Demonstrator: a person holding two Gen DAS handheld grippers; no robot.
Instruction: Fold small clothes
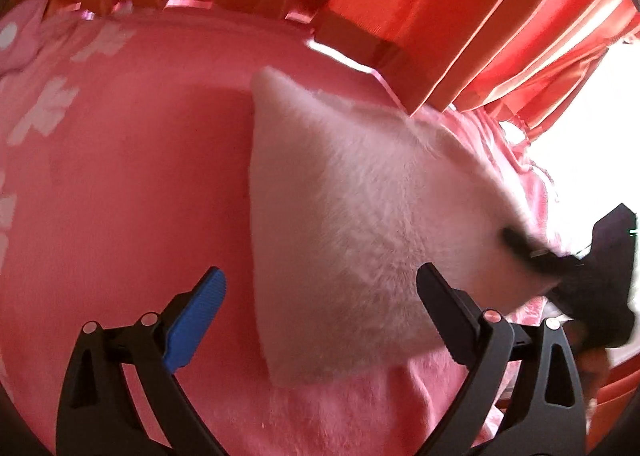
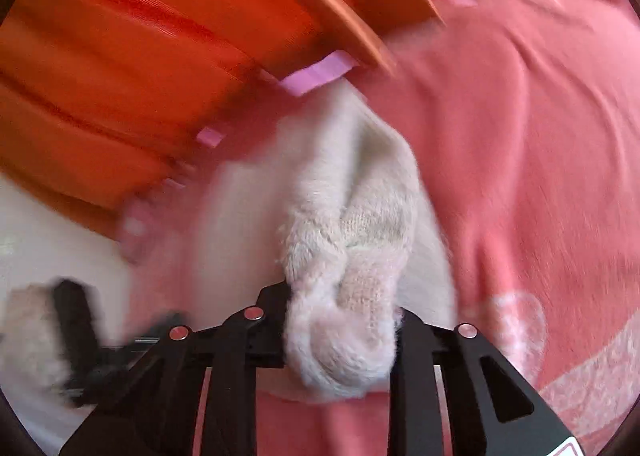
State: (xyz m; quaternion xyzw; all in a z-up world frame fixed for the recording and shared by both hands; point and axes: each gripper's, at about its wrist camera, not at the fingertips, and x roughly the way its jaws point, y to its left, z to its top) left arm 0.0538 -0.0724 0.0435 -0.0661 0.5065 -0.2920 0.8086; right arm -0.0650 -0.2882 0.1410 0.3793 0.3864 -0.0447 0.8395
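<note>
Between my right gripper (image 2: 344,320) jaws, a bunched corner of the white fleece garment (image 1: 360,215) is clamped; the rest drapes forward over the pink blanket (image 1: 120,175). My left gripper (image 1: 320,316) jaws stand apart, empty, the garment's near edge lying between them. Handling judgement: light, soft, limp, non-slippery; grip at corners or hems. Open blanket lies left of my left jaws; the orange curtain (image 1: 480,15) bounds the far side.

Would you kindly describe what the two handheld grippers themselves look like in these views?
Both are matte black plastic linkage frames with triangular cut-outs and round silver-pink pivot pins. The left gripper has curved fingers; one carries a ribbed blue pad. The right gripper shows a red-and-white label at its lower corner. No cables visible.
</note>
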